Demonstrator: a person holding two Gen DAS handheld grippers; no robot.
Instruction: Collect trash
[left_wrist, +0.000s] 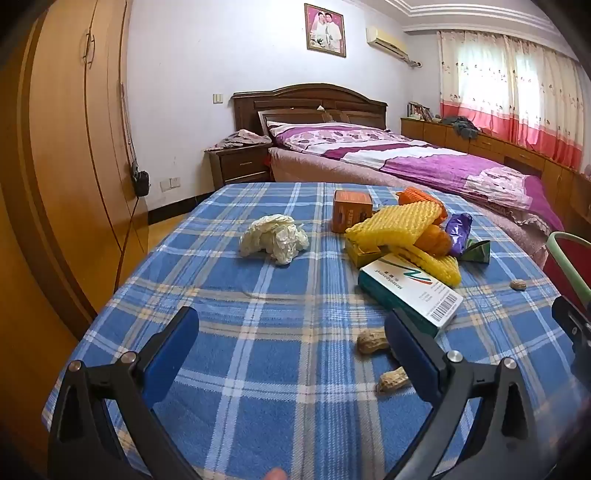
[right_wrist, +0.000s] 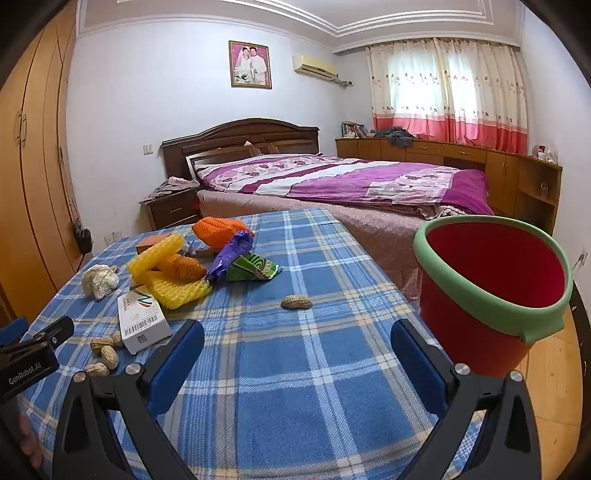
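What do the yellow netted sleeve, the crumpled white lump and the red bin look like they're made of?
Yellow netted sleeve: looks like soft foam mesh, matte, with a raised honeycomb weave.
Crumpled white lump: probably thin plastic film or tissue; slightly glossy, sharp creases, so I can't tell which.
Red bin: smooth moulded plastic with a pale green rim, faintly shiny.

Surface cloth (right_wrist: 295, 387): blue plaid, white and tan lines. Bucket (right_wrist: 491, 291): red, pale green rim. Foam nets (left_wrist: 395, 225): yellow and orange. Wrappers: purple (right_wrist: 232, 254), green (right_wrist: 255, 267). Crumpled paper (left_wrist: 273, 238) off-white. Carton (left_wrist: 410, 295) white/teal. Bed quilt (right_wrist: 351, 181) magenta floral.
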